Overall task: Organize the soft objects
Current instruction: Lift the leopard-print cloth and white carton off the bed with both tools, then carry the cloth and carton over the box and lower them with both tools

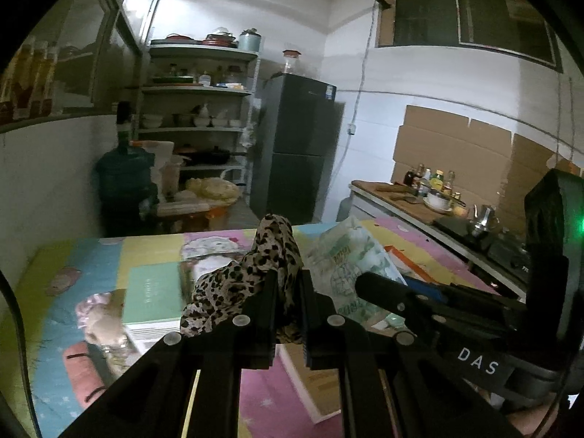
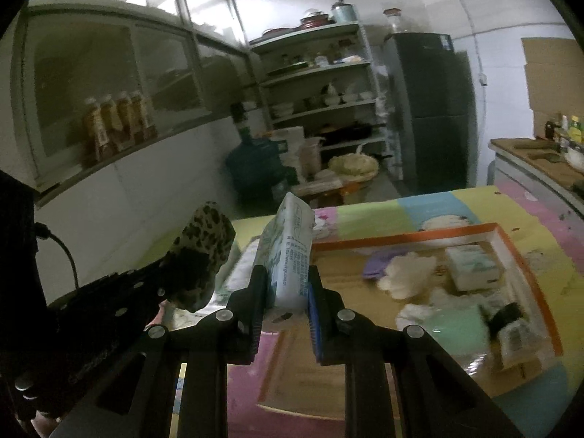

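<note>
My left gripper (image 1: 288, 284) is shut on a leopard-print cloth (image 1: 248, 273) and holds it above the colourful play mat (image 1: 153, 252). The cloth also shows in the right wrist view (image 2: 204, 244), to the left of my right gripper. My right gripper (image 2: 284, 281) is shut on a white-and-green tissue pack (image 2: 290, 255), held upright above the mat. The pack also shows in the left wrist view (image 1: 350, 255). An orange-rimmed cardboard tray (image 2: 525, 266) lies to the right, holding a white fluffy item (image 2: 408, 273), a purple cloth (image 2: 379, 262), a tissue pack (image 2: 471, 262) and a green item (image 2: 456, 325).
A green-topped box (image 1: 153, 295), a plush toy (image 1: 102, 321) and a pink roll (image 1: 82, 368) lie on the mat at left. A flat cardboard box (image 1: 314, 379) lies under the left gripper. A kitchen counter (image 1: 419, 208), fridge (image 1: 295, 146), shelves (image 1: 197, 109) and water jug (image 1: 124, 179) stand behind.
</note>
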